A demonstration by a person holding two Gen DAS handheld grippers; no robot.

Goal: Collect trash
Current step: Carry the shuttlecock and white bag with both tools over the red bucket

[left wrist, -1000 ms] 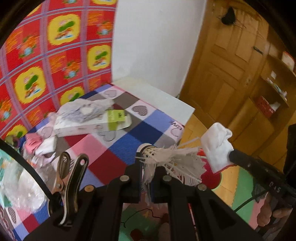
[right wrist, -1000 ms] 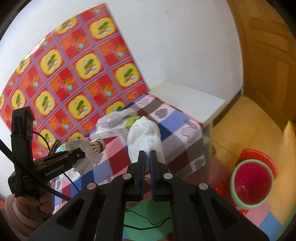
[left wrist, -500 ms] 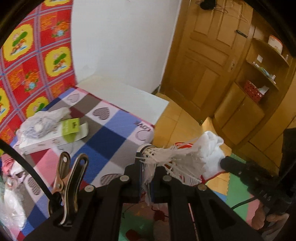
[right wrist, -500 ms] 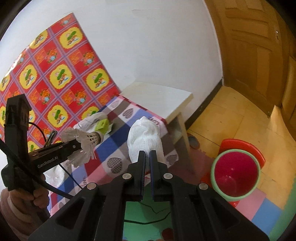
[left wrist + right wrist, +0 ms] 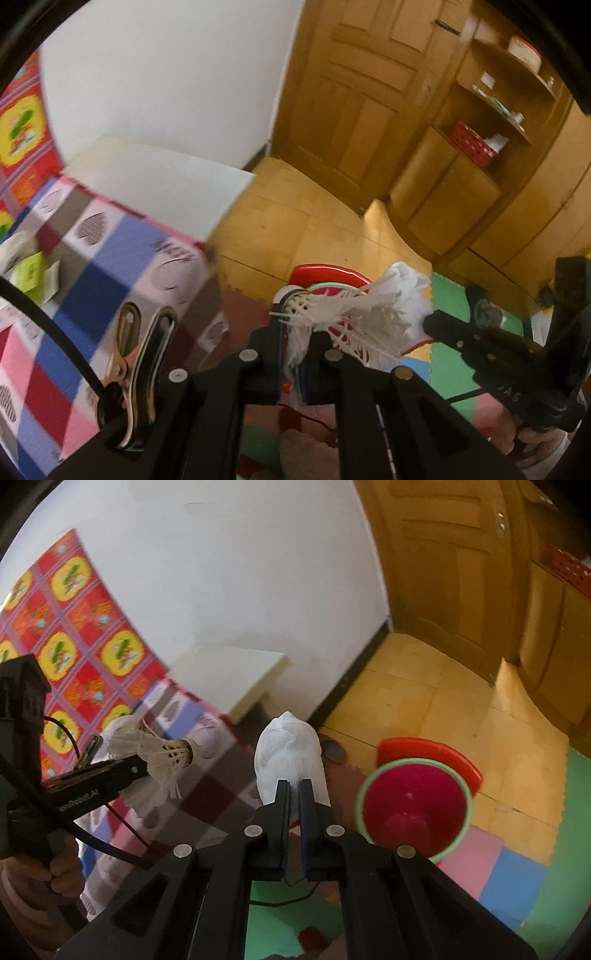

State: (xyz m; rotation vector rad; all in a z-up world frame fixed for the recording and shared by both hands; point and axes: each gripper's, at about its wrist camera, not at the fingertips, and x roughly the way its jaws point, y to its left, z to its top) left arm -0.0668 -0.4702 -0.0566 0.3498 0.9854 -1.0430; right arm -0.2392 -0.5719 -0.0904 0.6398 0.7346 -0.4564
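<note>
Yellow wooden floor carries a red plastic bin with a green rim (image 5: 413, 808). Above and left of it, the right gripper (image 5: 294, 786) clamps a crumpled white tissue wad (image 5: 291, 757) — further left, the left gripper (image 5: 294, 332) pinches a frayed white feather shuttlecock (image 5: 343, 314).

My left gripper (image 5: 293, 341) is clamped tight on a shuttlecock (image 5: 343, 317), fingers nearly together. My right gripper (image 5: 294, 790) is pinched on a tissue wad (image 5: 291, 760). Each hand (image 5: 55, 871) grips its handle low, the two grippers held level, side by side.
</note>
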